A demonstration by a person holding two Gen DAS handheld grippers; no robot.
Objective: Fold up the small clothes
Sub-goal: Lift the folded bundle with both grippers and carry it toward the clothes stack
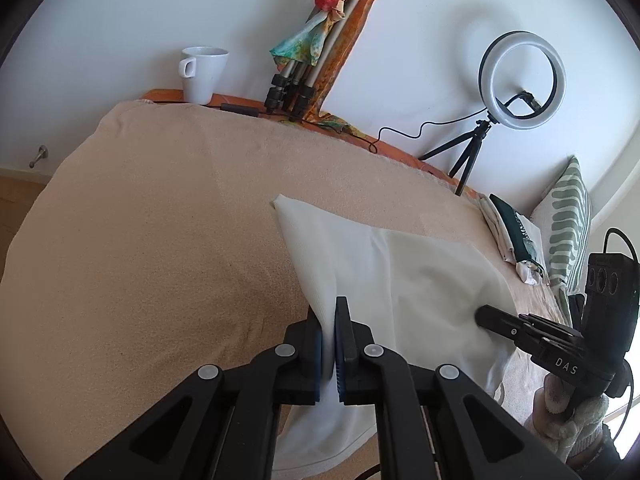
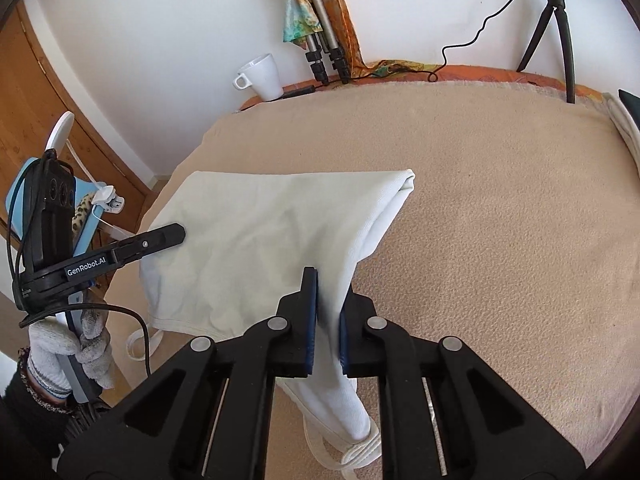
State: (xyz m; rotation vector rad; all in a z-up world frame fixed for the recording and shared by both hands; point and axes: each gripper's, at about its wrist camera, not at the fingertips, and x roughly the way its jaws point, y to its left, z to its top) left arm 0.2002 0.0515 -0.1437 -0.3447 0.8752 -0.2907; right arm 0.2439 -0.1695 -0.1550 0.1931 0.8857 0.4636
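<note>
Both the left gripper [image 1: 334, 344] and right gripper [image 2: 327, 322] are pinching the white garment [image 2: 260, 240] that's lying mid-frame on the beige blanket-covered desk [image 2: 500, 220], with a white mug [image 2: 260, 76] sitting by the white wall [image 2: 180, 20] up top.

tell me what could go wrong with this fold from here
1. Both the left gripper and the right gripper pinch only a narrow strip of the white garment, so it might slip out mid-fold.
2. The garment's straps dangle loose near the front edge and could get trapped crooked inside the fold.
</note>
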